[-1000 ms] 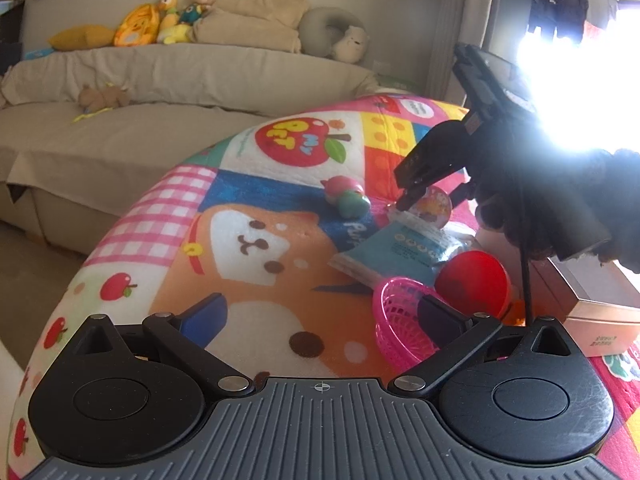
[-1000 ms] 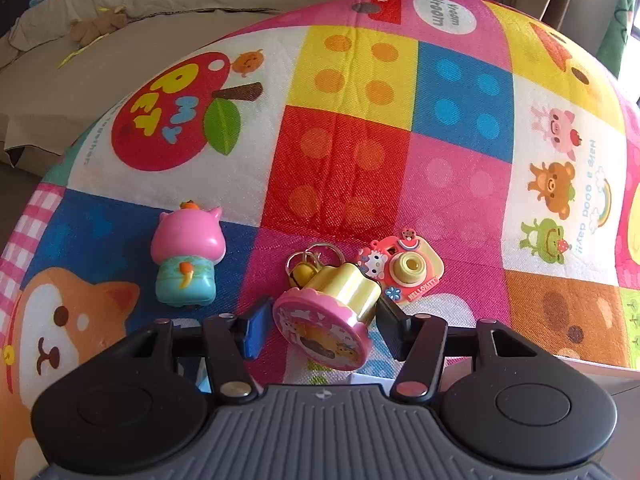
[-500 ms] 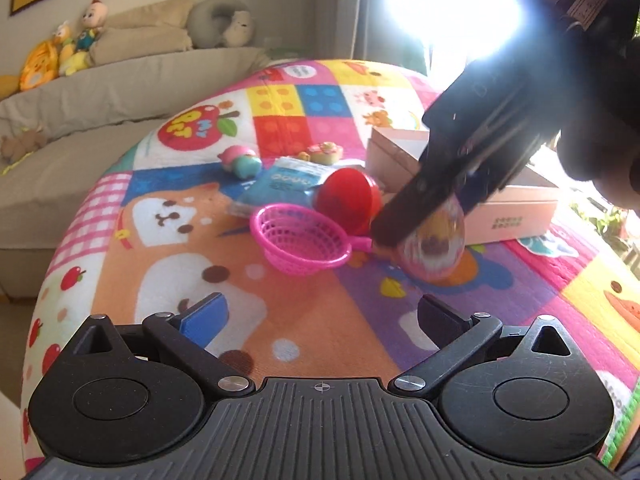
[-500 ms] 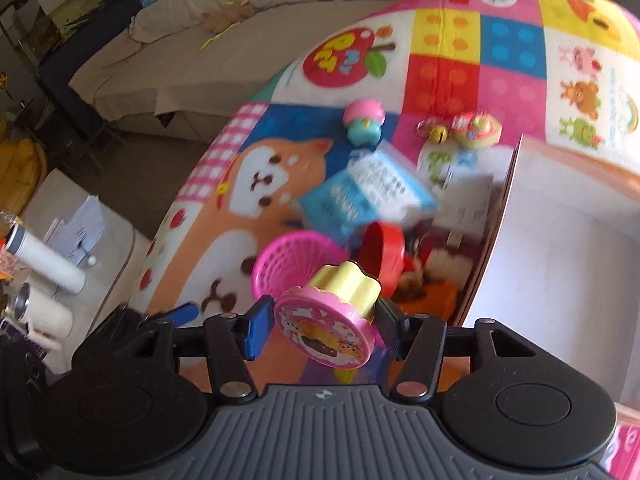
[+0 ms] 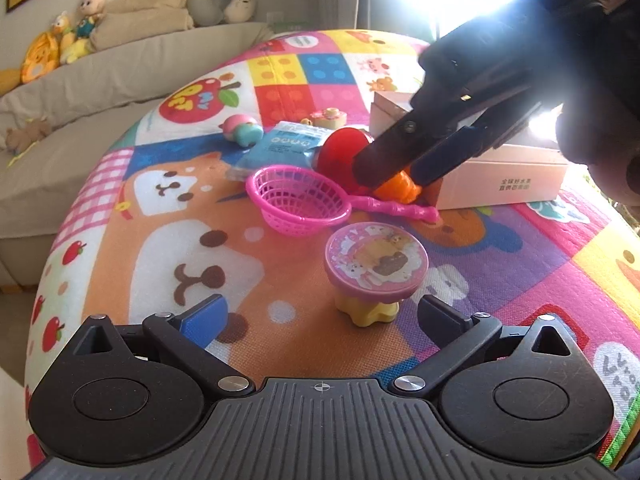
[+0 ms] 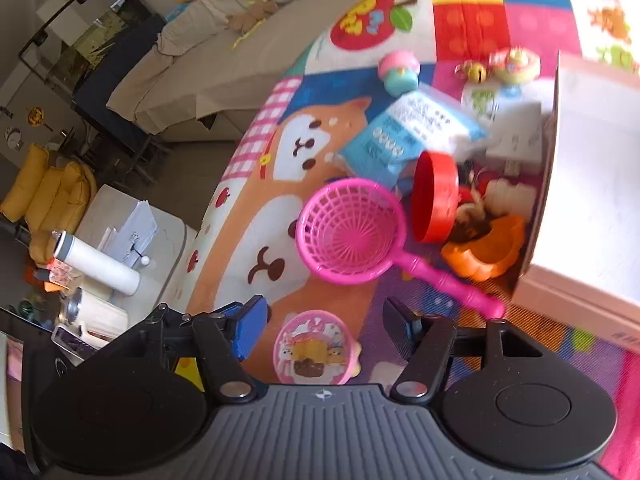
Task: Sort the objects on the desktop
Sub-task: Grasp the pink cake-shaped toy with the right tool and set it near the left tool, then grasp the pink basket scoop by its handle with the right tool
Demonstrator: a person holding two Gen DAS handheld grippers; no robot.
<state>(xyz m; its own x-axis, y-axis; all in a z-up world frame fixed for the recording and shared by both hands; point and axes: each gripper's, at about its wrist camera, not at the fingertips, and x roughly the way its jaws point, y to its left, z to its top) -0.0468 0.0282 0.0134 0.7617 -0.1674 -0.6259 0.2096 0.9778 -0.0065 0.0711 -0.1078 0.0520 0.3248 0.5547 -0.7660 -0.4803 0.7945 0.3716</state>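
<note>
In the left wrist view, the cupcake toy (image 5: pixel 374 270) that was clamped in the right gripper (image 5: pixel 390 178) half a second ago now stands alone on the play mat (image 5: pixel 160 280), pink printed disc on top, ribbed yellow cup beneath. The right gripper, dark against the window glare, hovers over the orange cup (image 5: pixel 398 190) beside the cardboard box (image 5: pixel 500 180). The left gripper (image 5: pixel 320 314) is wide open and holds nothing; the toy sits just ahead, between its fingers. A pink mesh strainer (image 5: pixel 298 200) and a glossy red bowl (image 5: pixel 340 152) lie farther back.

In the right wrist view, the right gripper's (image 6: pixel 324 326) jaws have just been opening; they stand apart with the cupcake toy (image 6: pixel 314 348) below and between them, free of the pads. The release looks finished, so sorting can likely pass to another item. The strainer (image 6: pixel 348 232) is latticed plastic with a slim handle; the blue packet (image 6: pixel 404 136) is a soft printed pouch
</note>
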